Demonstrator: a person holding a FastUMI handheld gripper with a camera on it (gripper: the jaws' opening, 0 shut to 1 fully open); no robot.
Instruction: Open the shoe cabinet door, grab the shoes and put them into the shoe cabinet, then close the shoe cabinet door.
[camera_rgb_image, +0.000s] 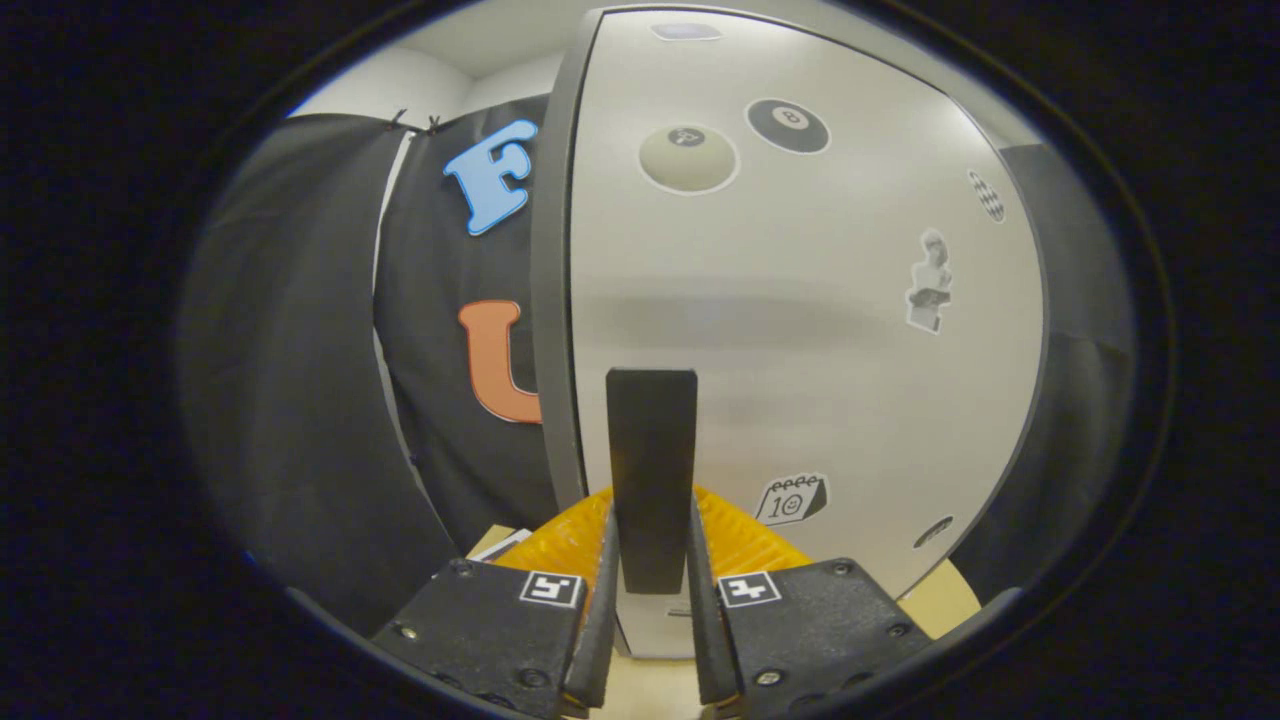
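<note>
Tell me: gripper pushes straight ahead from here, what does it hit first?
The gripper already has its fingers closed on the black door handle. Straight on, the handle would likely press into the white shoe cabinet door right behind it; the exact gap is unclear.

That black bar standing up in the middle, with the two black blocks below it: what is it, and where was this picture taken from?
The camera rides on a hand-held gripper that a person carries; there is no robot arm. It looks forward along the tool's two jaws, which are the black blocks with small square markers at the bottom. The orange ribbed pieces are their pads.

The black bar is the door handle of a pale shoe cabinet door, which carries stickers such as billiard balls and a little calendar. The jaws sit close on either side of the handle and appear to be gripping it, as one would to swing the door. The door's grey edge shows at its left, with the booth's black cloth wall beyond. Below is a light wooden surface.
</note>
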